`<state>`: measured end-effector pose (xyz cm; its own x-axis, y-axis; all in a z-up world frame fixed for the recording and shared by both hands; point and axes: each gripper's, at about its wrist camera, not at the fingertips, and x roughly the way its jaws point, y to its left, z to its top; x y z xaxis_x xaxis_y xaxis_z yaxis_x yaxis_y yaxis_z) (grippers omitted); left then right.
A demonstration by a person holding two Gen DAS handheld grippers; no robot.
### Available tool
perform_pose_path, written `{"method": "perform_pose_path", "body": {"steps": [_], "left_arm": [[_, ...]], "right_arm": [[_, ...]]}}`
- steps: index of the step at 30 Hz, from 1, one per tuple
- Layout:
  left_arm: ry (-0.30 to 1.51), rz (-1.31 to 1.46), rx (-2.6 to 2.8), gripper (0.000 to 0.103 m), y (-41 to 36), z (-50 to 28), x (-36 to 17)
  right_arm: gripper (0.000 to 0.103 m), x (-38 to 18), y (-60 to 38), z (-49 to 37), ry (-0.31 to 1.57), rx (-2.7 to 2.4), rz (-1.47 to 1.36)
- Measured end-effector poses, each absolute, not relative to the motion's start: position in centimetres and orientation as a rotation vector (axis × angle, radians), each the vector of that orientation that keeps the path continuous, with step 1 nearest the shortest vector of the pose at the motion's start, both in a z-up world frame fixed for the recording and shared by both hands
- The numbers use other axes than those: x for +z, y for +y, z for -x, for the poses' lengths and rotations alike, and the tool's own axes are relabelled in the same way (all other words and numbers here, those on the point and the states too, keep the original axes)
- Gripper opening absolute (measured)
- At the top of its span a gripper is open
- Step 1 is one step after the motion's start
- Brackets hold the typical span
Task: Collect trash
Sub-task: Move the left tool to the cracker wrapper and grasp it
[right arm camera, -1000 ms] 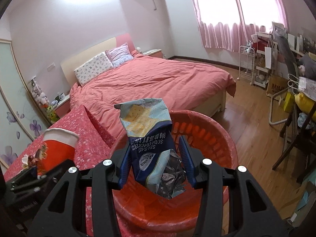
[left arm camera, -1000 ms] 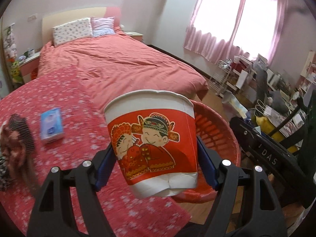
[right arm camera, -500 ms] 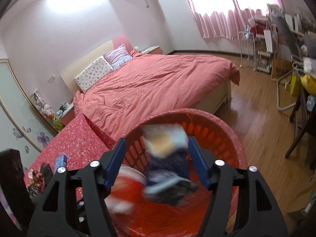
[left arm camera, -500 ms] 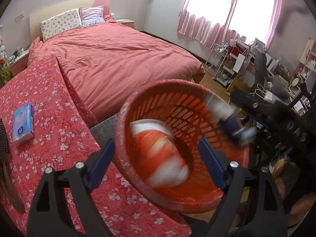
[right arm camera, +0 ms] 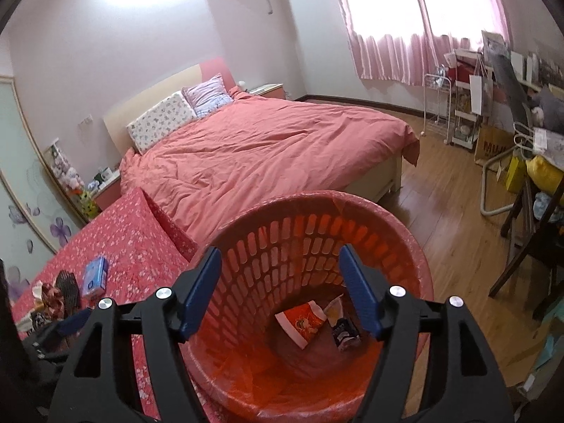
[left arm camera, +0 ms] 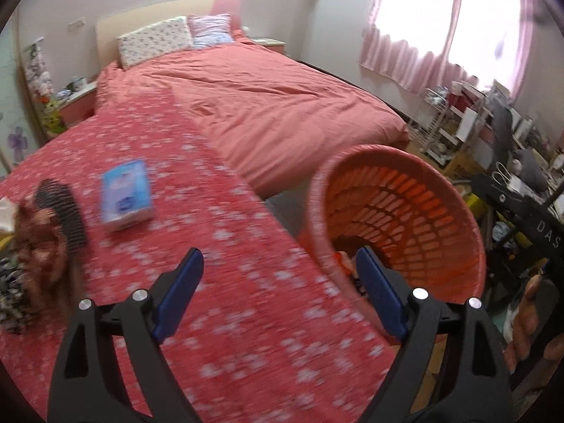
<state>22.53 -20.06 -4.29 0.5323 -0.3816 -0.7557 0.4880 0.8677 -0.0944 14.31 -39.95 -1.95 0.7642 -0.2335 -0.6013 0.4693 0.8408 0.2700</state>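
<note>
Right wrist only: cup inside basket.

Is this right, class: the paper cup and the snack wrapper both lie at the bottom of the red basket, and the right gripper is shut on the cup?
Not quite. The right gripper is open and empty above the red basket; the right wrist view shows the paper cup and snack wrapper lying below.

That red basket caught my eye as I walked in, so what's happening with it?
A person is collecting trash with a handheld tool in each hand. Both have just opened and hold nothing: the paper cup and the snack wrapper lie at the bottom of the red basket. The right tool hangs over the basket, while the left tool points at the floral table beside it.
</note>
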Motion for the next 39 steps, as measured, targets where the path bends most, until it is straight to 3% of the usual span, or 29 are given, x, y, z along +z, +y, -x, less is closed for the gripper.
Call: {"method": "perform_pose_path", "body": {"steps": [18,28,39], "left_arm": [[0.755,-0.035,-0.079,0.091,-0.6,-24.1,1.4],[0.893,-0.021,0.121,0.092,7.3,-28.3,-2.5],[0.941,0.076,0.188,0.092,14.2,-27.2,-4.8]], "right_arm": [[0.069,-0.9,-29.8,-16.7,0.645,-0.216,-0.272],[0.069,-1.4,-24.4,-18.3,0.696,-0.119,-0.202],[0.069,-1.8,-20.7,-19.5,0.729,-0.065,-0.159]]}}
